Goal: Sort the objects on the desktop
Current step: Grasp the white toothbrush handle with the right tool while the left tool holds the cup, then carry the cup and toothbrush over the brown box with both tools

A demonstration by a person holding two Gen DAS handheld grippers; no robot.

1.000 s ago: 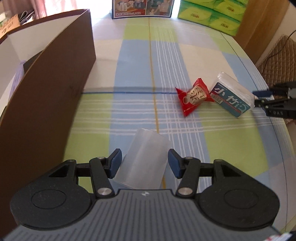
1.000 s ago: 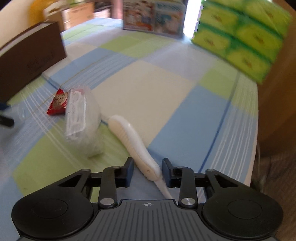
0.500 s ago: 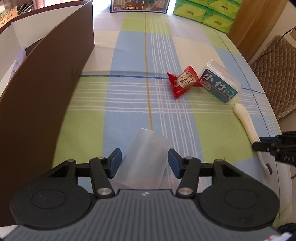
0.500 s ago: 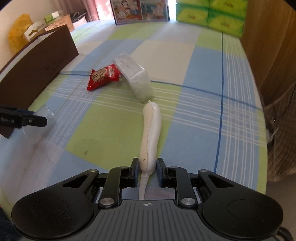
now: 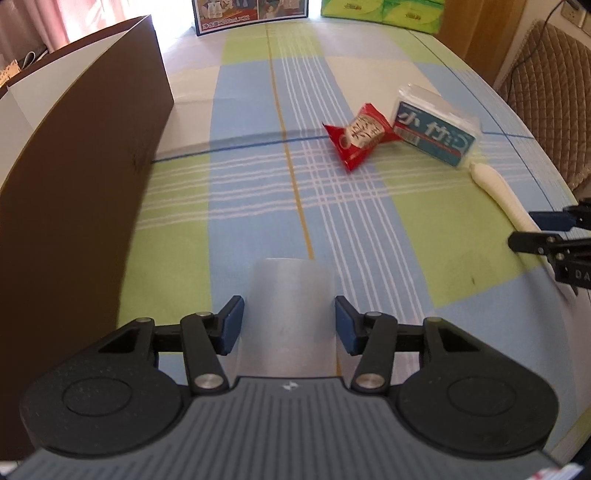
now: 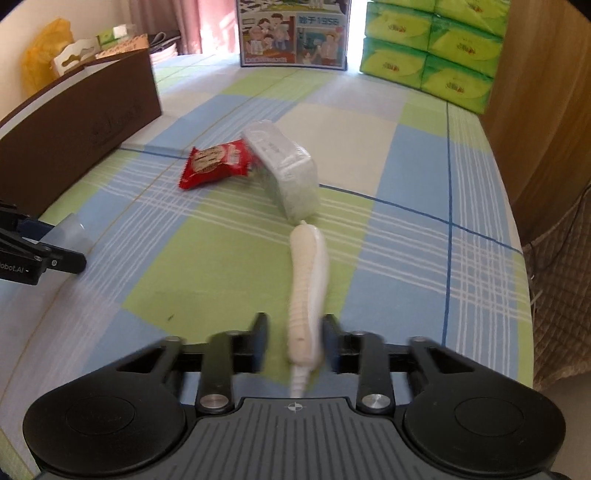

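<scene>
- Your left gripper (image 5: 288, 325) sits at the near edge of the table (image 5: 258, 206), with the cup (image 5: 291, 295) lying between its fingers.
- The box (image 5: 74, 192) stands along the table's left side.
- Your right gripper (image 6: 293, 341) is off to the right, with the handle end of the toothbrush (image 6: 308, 291) between its fingers.
- The toothbrush's far end reaches the floss pick box (image 6: 282, 166).
- The snack packet (image 5: 360, 136) touches that box's left side.
- The tissue packs (image 6: 432, 48) and picture board (image 6: 293, 33) stand at the far end.

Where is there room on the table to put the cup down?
Bare cloth lies between the brown box and the red snack packet. It is crowded where packet, blue-labelled box and white handle bunch together.
</scene>
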